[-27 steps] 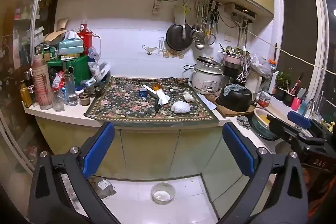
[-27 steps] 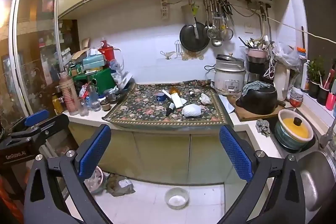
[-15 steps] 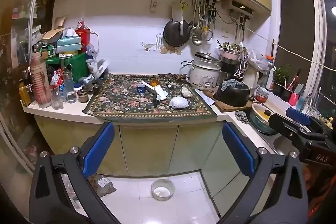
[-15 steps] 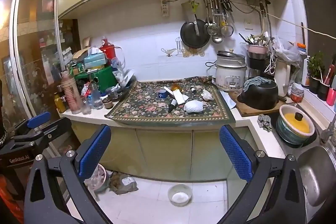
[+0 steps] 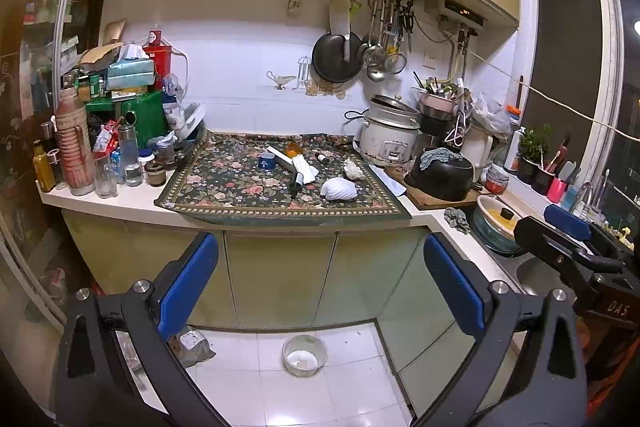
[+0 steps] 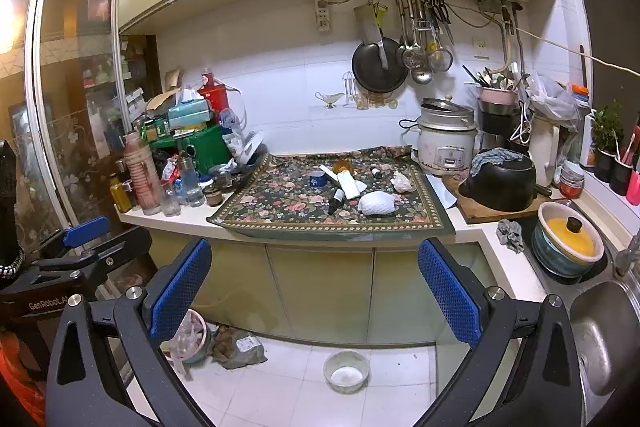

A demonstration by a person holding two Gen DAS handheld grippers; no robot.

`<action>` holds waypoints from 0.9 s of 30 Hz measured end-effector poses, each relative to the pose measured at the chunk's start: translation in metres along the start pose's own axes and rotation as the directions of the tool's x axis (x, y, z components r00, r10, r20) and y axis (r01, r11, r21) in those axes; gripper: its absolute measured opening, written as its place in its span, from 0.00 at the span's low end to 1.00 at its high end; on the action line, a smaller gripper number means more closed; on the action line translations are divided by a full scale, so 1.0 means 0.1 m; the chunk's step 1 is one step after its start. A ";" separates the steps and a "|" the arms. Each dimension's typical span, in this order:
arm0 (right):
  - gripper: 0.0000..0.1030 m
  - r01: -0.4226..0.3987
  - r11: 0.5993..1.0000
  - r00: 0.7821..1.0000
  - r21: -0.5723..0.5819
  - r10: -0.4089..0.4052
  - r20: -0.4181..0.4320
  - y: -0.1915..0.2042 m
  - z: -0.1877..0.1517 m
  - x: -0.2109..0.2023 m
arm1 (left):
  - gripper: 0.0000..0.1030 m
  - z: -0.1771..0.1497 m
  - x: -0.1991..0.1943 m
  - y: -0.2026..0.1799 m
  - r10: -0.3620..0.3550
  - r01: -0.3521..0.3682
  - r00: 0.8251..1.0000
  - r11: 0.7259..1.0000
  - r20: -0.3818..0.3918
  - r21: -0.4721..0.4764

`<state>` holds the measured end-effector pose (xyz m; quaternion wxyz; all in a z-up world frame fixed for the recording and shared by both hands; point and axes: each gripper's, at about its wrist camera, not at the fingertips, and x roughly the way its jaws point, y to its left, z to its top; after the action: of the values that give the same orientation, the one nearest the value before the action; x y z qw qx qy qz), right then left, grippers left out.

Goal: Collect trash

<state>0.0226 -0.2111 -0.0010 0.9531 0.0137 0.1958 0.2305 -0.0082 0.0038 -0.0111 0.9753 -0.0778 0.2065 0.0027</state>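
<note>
Both hand-held grippers hang out in front of the cabinets, well short of the tabletop: the left hand-held gripper has its blue pads spread wide with nothing between them, and the right hand-held gripper is just as wide apart and just as empty. Off at nine o'clock in the right wrist view sits the left unit's body, lettered "GenRoboLA…" with the end cut off; at three o'clock in the left wrist view the right unit shows "DAS".

Trash lies up at twelve o'clock from both, on the floral cloth covering the tabletop. Nearest the front edge is a white foam fruit net, well apart from either set of pads. Just behind it at one o'clock lies a crumpled white tissue. To its left a small dark dropper bottle lies on its side, touching a flattened white wrapper. Behind those rest a long white tube and a small blue tin; its label is too small to read.

Down at six o'clock on the floor stands a clear bowl.
</note>
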 end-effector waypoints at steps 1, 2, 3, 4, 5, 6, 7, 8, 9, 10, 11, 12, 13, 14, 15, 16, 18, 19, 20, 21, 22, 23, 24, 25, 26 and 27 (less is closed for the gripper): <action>1.00 0.001 1.000 1.000 -0.001 -0.001 0.001 0.01 0.00 0.00 | 1.00 0.00 0.00 0.00 -0.004 0.004 1.000 1.000 0.000 -0.002; 1.00 0.002 1.000 1.000 -0.003 -0.002 0.001 0.01 0.00 0.00 | 1.00 0.00 0.00 0.01 -0.007 0.007 1.000 1.000 0.001 -0.003; 1.00 0.003 1.000 1.000 -0.005 -0.003 0.001 0.02 0.00 0.00 | 1.00 0.00 0.00 0.02 -0.009 0.009 1.000 1.000 0.002 -0.002; 1.00 0.001 1.000 1.000 -0.003 -0.001 0.001 0.01 0.00 0.00 | 1.00 0.01 0.00 0.03 -0.009 0.009 1.000 1.000 0.003 0.000; 1.00 0.002 1.000 1.000 -0.003 -0.002 0.002 0.01 0.00 0.00 | 1.00 0.00 -0.01 0.04 -0.010 0.010 1.000 1.000 0.005 0.001; 1.00 0.001 1.000 1.000 -0.005 -0.001 0.002 0.02 0.01 0.00 | 1.00 0.00 -0.01 0.04 -0.010 0.010 1.000 1.000 0.006 0.002; 1.00 0.002 1.000 1.000 -0.004 -0.002 0.001 0.03 0.02 0.00 | 1.00 0.00 -0.01 0.03 -0.011 0.011 1.000 1.000 0.006 0.001; 1.00 0.002 1.000 1.000 -0.004 -0.002 0.001 0.03 0.02 0.00 | 1.00 -0.01 -0.01 0.03 -0.010 0.010 1.000 1.000 0.006 0.000; 1.00 0.001 1.000 1.000 -0.002 -0.001 0.000 0.03 0.03 0.00 | 1.00 -0.01 -0.01 0.03 -0.009 0.009 1.000 1.000 0.003 -0.002; 1.00 0.002 1.000 1.000 -0.002 -0.002 0.001 0.04 0.02 0.00 | 1.00 -0.02 -0.01 0.04 -0.010 0.010 1.000 1.000 0.002 -0.002; 1.00 0.001 1.000 1.000 -0.001 -0.001 0.002 0.04 0.02 -0.01 | 1.00 -0.01 0.00 0.03 -0.011 0.011 1.000 1.000 0.001 -0.004; 1.00 0.000 1.000 1.000 -0.002 0.000 0.003 0.05 0.03 -0.01 | 1.00 -0.01 0.00 0.04 -0.012 0.012 1.000 1.000 0.000 -0.005; 1.00 0.001 1.000 1.000 -0.003 -0.001 0.005 0.06 0.04 -0.01 | 1.00 -0.01 0.00 0.03 -0.012 0.012 1.000 1.000 0.001 -0.004; 1.00 0.002 1.000 1.000 -0.005 -0.002 0.008 0.08 0.04 -0.02 | 1.00 -0.01 0.00 0.03 -0.011 0.011 1.000 1.000 0.001 -0.004; 1.00 0.002 1.000 1.000 -0.005 -0.002 0.010 0.09 0.05 -0.02 | 1.00 -0.01 0.00 0.03 -0.009 0.009 1.000 1.000 0.001 -0.004; 1.00 0.002 1.000 1.000 -0.007 -0.002 0.010 0.10 0.05 -0.02 | 1.00 -0.01 0.00 0.03 -0.009 0.009 1.000 1.000 0.001 -0.003; 1.00 0.000 1.000 1.000 -0.007 0.000 0.010 0.11 0.06 -0.01 | 1.00 -0.01 0.00 0.03 -0.009 0.009 1.000 1.000 0.003 -0.001; 1.00 -0.001 1.000 1.000 -0.007 0.001 0.011 0.12 0.07 -0.01 | 1.00 0.00 0.00 0.04 -0.009 0.009 1.000 1.000 0.003 -0.001; 1.00 0.000 1.000 1.000 -0.008 0.000 0.011 0.12 0.07 0.00 | 1.00 0.01 0.00 0.03 -0.010 0.010 1.000 1.000 0.003 -0.002; 1.00 0.000 1.000 1.000 -0.008 0.000 0.011 0.12 0.07 0.00 | 1.00 0.00 0.00 0.03 -0.011 0.011 1.000 1.000 0.003 -0.002; 1.00 0.000 1.000 1.000 -0.007 0.000 0.010 0.12 0.07 0.00 | 1.00 0.01 0.00 0.03 -0.010 0.010 1.000 1.000 0.000 -0.002; 1.00 -0.001 1.000 1.000 -0.007 0.001 0.009 0.13 0.07 0.00 | 1.00 0.01 0.00 0.02 -0.009 0.009 1.000 1.000 0.001 -0.002; 1.00 -0.003 1.000 1.000 -0.007 0.003 0.009 0.13 0.07 0.00 | 1.00 0.00 0.00 0.02 -0.009 0.009 1.000 1.000 0.001 -0.002; 1.00 -0.002 1.000 1.000 -0.007 0.002 0.008 0.14 0.08 0.01 | 1.00 0.00 0.00 0.02 -0.008 0.008 1.000 1.000 0.002 -0.003; 1.00 -0.002 1.000 1.000 -0.008 0.002 0.008 0.15 0.08 0.01 | 1.00 0.01 0.00 0.02 -0.009 0.009 1.000 1.000 0.001 -0.004; 1.00 -0.002 1.000 1.000 -0.009 0.002 0.008 0.15 0.08 0.02 | 1.00 0.00 0.00 0.02 -0.010 0.010 1.000 1.000 0.002 -0.006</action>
<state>0.0204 -0.1963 0.0078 0.9536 0.0103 0.1910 0.2324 -0.0079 0.0061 -0.0111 0.9752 -0.0819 0.2054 -0.0016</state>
